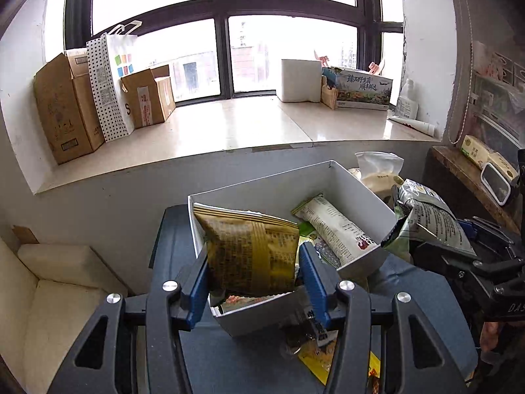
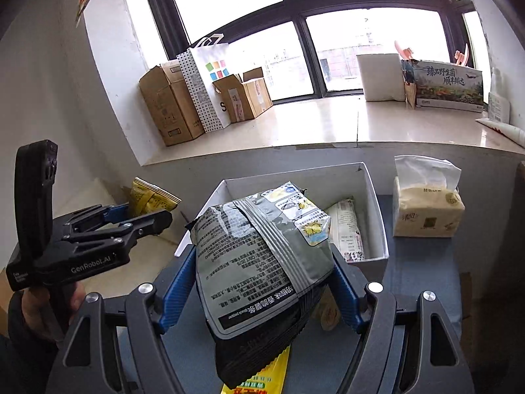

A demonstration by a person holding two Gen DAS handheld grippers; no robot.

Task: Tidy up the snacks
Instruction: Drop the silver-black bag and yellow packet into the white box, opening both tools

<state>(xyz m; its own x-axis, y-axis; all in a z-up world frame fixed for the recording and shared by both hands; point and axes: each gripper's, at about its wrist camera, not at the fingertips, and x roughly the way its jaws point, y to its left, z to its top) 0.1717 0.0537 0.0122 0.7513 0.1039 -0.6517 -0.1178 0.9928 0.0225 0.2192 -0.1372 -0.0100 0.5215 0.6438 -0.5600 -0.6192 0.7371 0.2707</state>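
My left gripper (image 1: 254,262) is shut on a gold-brown snack bag (image 1: 251,249) and holds it over the near left end of a white open box (image 1: 361,193). The box holds a white snack packet (image 1: 334,226) and other packets. My right gripper (image 2: 262,282) is shut on a grey snack bag (image 2: 259,249) and holds it just before the box (image 2: 374,203). The grey bag also shows in the left wrist view (image 1: 430,216), at the box's right side. The left gripper with the gold bag (image 2: 149,197) shows in the right wrist view, left of the box.
The box stands on a dark blue surface (image 1: 236,354). A yellow packet (image 2: 262,381) lies on it under my right gripper. A tissue pack (image 2: 426,207) stands right of the box. Behind is a windowsill (image 1: 229,124) with cardboard boxes (image 1: 65,111) and a paper bag (image 1: 111,85).
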